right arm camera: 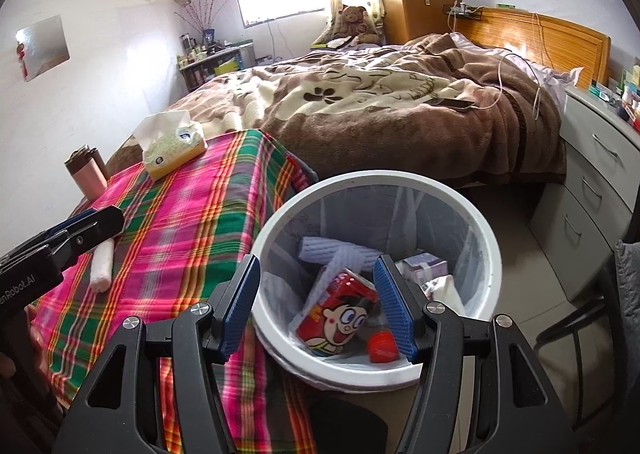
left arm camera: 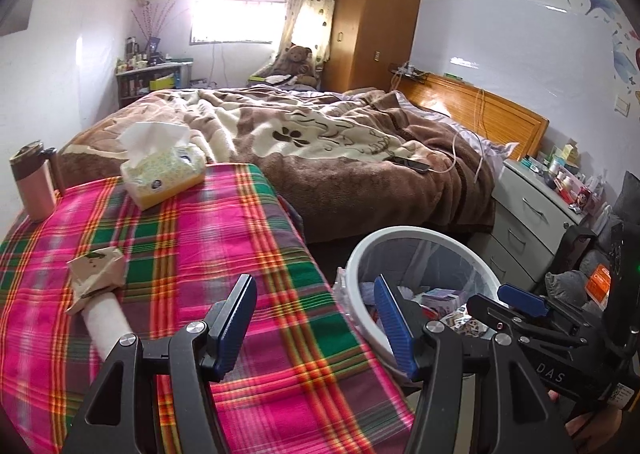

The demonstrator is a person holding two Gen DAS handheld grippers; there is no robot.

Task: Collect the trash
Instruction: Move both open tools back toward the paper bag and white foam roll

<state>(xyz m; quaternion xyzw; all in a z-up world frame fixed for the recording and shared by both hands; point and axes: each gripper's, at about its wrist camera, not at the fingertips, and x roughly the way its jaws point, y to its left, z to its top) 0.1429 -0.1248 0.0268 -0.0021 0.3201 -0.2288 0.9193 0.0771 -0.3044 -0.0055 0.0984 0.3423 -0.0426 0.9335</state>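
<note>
A crumpled beige paper [left arm camera: 96,274] and a white roll [left arm camera: 108,324] lie on the plaid tablecloth [left arm camera: 200,254], just left of my left gripper [left arm camera: 316,318]. That gripper hangs open over the cloth with nothing between its blue pads. The white trash bin [right arm camera: 492,254] stands beside the table and holds a red cartoon can [right arm camera: 340,310], a red cap [right arm camera: 382,346] and other scraps. My right gripper [right arm camera: 318,302] hovers open above the bin's near rim, empty. The white roll [right arm camera: 102,266] also shows in the right wrist view, partly hidden by the left gripper [right arm camera: 114,220].
A tissue box [left arm camera: 162,170] and a pink flask [left arm camera: 32,182] stand at the table's far side. Behind lies a bed with a brown blanket [left arm camera: 340,142] and a phone [left arm camera: 410,164] on it. White drawers [left arm camera: 532,214] flank the bin on the right.
</note>
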